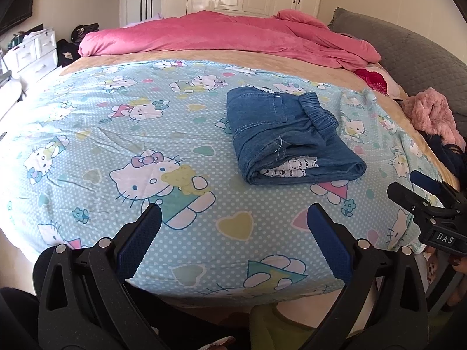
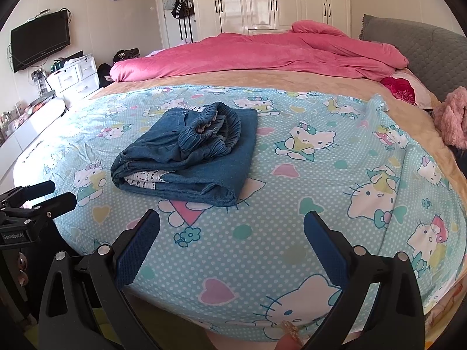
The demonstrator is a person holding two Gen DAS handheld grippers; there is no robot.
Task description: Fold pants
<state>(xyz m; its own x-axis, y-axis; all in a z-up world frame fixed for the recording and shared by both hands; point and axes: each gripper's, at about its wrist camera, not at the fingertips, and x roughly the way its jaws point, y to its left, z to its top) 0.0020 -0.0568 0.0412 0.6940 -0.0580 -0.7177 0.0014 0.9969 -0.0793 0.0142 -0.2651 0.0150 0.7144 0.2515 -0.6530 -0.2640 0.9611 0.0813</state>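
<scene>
The left gripper (image 1: pixel 233 218) is held wide open and empty above the near edge of the bed, its blue pads (image 1: pixel 137 242) spread apart over the sheet (image 1: pixel 116 122). The right gripper (image 2: pixel 232 224) is likewise spread wide with nothing between its fingers, also over the near edge; in the left view it is seen at the right edge of the bed (image 1: pixel 420 195), and the left gripper is seen at the left in the right view (image 2: pixel 43 195). No containers are seen. The pants (image 1: pixel 286 134), blue denim, are laid folded into a compact bundle on the sheet, toward the middle of the bed, apart from both grippers; the elastic waistband (image 2: pixel 210 134) is turned up on top and a patterned white lining (image 2: pixel 146 179) is shown at the open fold. The sheet, pale blue with cartoon cats and hearts, is spread over a tan blanket (image 2: pixel 262 77). A pink duvet (image 1: pixel 221 38) is bunched along the far edge, and a grey headboard (image 1: pixel 408 49) is seen at the right. White wardrobes (image 2: pixel 277 0), a wall television (image 2: pixel 41 40) and white drawers (image 2: pixel 76 75) are seen beyond the bed. A fingertip (image 2: pixel 287 338) is visible at the bottom of the right view.
</scene>
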